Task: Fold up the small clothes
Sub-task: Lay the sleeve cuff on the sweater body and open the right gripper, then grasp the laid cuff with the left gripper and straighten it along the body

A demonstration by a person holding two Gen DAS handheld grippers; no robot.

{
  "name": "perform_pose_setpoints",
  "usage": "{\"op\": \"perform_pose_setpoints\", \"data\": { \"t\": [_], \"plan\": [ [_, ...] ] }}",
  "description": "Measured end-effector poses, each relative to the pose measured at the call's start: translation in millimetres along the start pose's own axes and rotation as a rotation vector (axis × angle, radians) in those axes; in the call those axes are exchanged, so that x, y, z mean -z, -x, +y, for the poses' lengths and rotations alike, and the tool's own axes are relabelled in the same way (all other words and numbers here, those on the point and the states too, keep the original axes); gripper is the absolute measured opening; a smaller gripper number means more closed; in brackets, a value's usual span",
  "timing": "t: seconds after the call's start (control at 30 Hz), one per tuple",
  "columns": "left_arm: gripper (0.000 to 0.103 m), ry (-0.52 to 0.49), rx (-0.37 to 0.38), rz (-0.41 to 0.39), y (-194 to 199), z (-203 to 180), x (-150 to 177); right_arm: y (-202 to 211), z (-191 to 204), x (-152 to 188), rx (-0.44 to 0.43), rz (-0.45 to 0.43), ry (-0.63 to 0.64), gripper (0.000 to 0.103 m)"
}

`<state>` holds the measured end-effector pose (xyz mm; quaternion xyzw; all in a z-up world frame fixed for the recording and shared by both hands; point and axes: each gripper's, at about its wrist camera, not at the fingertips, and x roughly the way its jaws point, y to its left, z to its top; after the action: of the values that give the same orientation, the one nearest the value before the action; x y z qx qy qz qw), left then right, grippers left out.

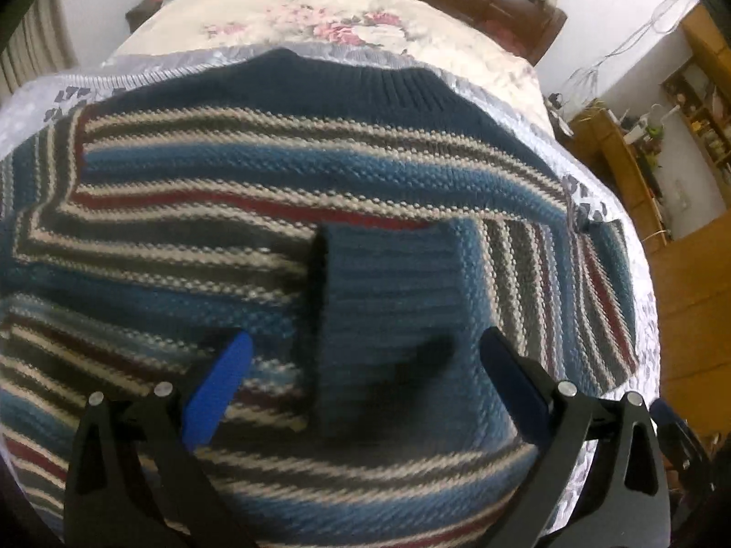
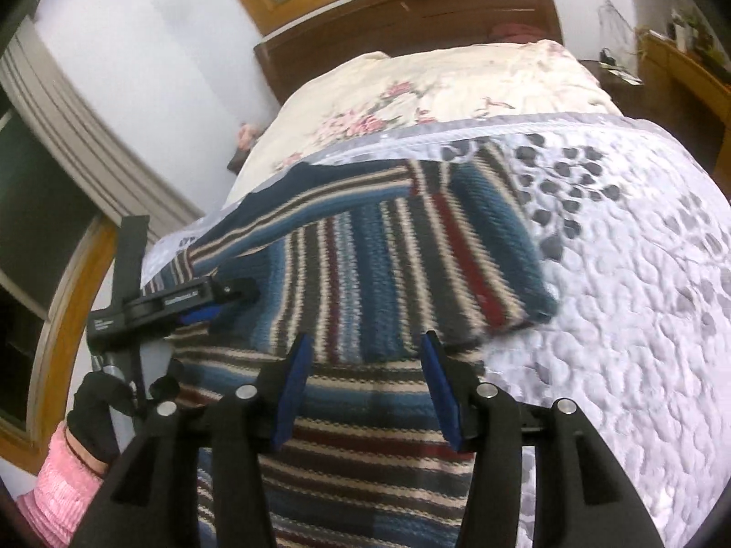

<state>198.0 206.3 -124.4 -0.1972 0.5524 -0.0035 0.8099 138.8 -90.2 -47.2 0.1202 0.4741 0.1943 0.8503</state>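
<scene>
The striped sweater (image 1: pixel 320 210) lies flat on the bed's quilt (image 2: pixel 617 274), one sleeve (image 2: pixel 411 255) already folded across the body; the other side and the final fold seem left. Left gripper (image 1: pixel 365 365) and right gripper (image 2: pixel 365 388) hover over it, jaws spread, holding nothing. Nothing blocks the way

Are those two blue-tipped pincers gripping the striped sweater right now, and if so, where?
Neither is. The left gripper and the right gripper both stand open above the striped sweater, with no knit pinched between their fingers.
</scene>
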Motion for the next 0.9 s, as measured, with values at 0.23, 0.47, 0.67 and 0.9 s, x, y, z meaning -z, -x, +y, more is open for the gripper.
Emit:
{"op": "perform_pose_setpoints", "data": {
  "t": [0.23, 0.47, 0.67, 0.9],
  "plan": [
    [0.030, 0.023, 0.000, -0.062, 17.8, -0.8, -3.8, -3.7, -6.0, 1.6, 0.028, -0.003, -0.005, 0.054],
    [0.006, 0.062, 0.177, -0.145, 54.3, 15.3, -8.6, -21.7, -4.5, -0.6, 0.035, 0.024, -0.006, 0.054],
    [0.001, 0.072, 0.121, -0.253, 86.2, 42.1, -18.9, -17.1, -4.3, -1.9, 0.045, 0.014, -0.002, 0.054],
    [0.002, 0.139, 0.079, -0.294, 117.6, 89.6, -38.6, -12.9, -13.6, -9.0, 0.057, -0.004, -0.038, 0.054]
  ]
}}
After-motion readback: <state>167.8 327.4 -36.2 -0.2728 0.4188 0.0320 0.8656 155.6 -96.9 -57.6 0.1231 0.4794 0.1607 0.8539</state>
